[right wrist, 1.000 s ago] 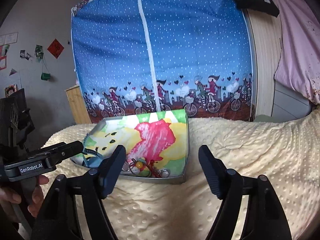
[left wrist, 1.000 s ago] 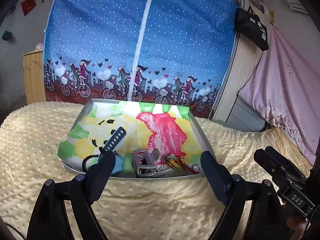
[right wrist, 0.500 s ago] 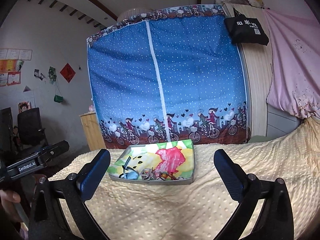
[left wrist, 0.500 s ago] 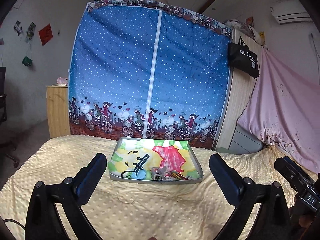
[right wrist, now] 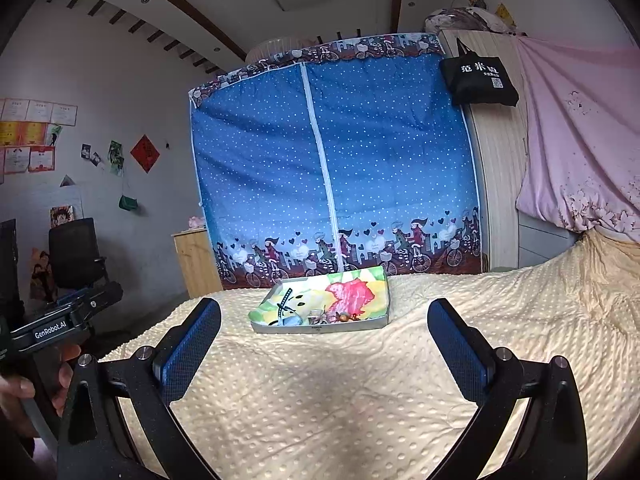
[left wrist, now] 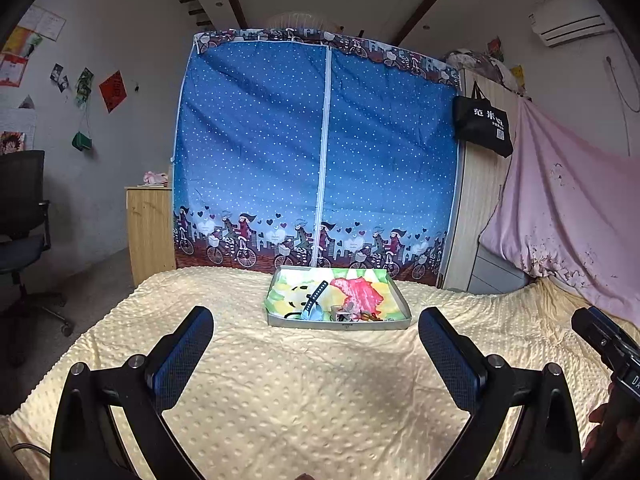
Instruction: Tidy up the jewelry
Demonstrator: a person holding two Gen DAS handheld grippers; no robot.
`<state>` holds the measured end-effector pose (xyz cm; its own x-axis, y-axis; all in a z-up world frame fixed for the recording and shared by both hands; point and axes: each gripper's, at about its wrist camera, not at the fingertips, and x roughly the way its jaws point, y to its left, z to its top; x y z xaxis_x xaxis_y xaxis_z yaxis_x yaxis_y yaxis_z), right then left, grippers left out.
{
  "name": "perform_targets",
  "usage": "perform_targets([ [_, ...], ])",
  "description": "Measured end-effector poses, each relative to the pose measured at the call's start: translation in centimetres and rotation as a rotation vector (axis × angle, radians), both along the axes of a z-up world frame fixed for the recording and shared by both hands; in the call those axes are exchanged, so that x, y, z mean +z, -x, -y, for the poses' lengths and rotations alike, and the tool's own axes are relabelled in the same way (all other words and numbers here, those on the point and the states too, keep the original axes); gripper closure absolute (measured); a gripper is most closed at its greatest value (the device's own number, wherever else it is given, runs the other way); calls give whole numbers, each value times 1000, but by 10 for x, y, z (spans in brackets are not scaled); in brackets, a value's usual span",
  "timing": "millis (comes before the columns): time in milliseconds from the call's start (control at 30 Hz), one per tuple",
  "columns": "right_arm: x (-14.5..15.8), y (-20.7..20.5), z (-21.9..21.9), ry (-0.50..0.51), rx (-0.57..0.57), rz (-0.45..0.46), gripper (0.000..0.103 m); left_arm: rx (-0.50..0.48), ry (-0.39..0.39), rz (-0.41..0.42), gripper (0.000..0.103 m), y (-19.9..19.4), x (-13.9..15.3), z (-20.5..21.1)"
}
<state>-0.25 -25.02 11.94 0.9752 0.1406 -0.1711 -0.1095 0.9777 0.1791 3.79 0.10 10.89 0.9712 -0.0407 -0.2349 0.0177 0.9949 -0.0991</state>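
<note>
Two grippers hang over the near part of the bed, both with fingers spread wide and nothing between them: the left gripper and the right gripper. The tray lies well beyond them, near the bed's far edge, just before the blue curtain. Its jewelry is heaped along the tray's near wall, beside a dark strap lying slantwise.

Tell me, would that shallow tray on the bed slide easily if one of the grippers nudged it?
Probably not: the tray sits on a soft, bumpy blanket that likely drags. It looks thin and light, so a nudge might tilt it, shifting the loose jewelry inside.
</note>
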Motion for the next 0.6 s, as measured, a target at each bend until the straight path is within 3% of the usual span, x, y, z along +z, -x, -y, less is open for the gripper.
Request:
perform_targets([
  [267, -13, 42, -8, 22, -6, -12, 1, 22, -15, -10, 0, 47, -24, -12],
  [600, -41, 53, -18, 46, -37, -28, 1, 44, -40, -9, 0, 56, -54, -12],
])
